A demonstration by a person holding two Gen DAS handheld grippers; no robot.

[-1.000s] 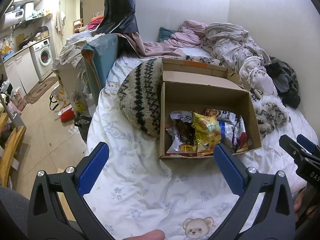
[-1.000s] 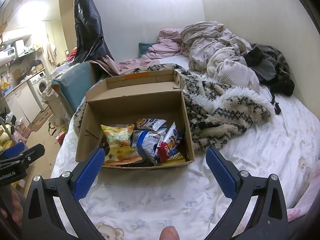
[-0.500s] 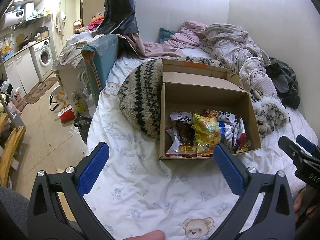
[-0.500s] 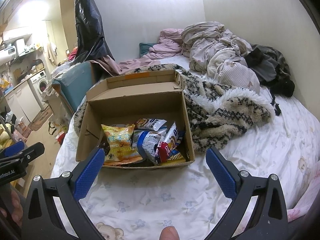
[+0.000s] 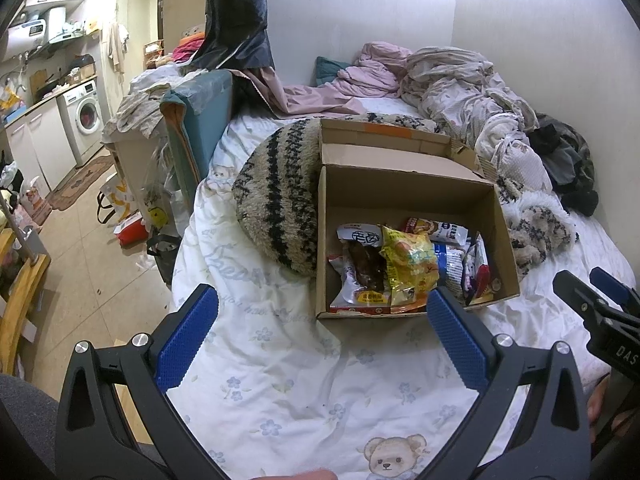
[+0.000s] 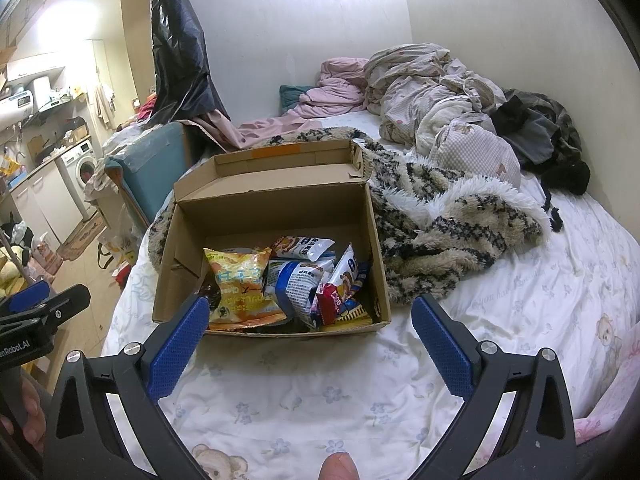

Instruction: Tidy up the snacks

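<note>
So the landmark here is the open brown cardboard box [image 6: 272,240] sitting on the white flower-print bedsheet [image 6: 320,392], flaps folded back. All the snacks I can see are already inside it, bunched toward its near wall.

Going left to right in the box: a clear packet with something dark brown in it [image 5: 362,272], a crinkly yellow-orange bag [image 6: 236,280], a white-and-blue pouch [image 6: 298,280], then a red-and-white packet [image 6: 334,300] squeezed against the right wall. One more white packet [image 6: 304,246] lies behind them. Nothing snack-like lies on the sheet outside the box.

The left gripper [image 5: 322,320] hangs just short of the box's near-left corner, jaws spread wide, empty. The right gripper [image 6: 310,328] sits just short of the near wall, also wide open and empty.

Honestly this fits either a pile waiting to be sorted or a box just filled, can't tell. If a bag does get grabbed, I'd pinch the sealed edge, not the puffy middle; those foil bags slip and crush easily. A fuzzy cream-and-black striped blanket [image 6: 440,224] crowds the box's right side.
</note>
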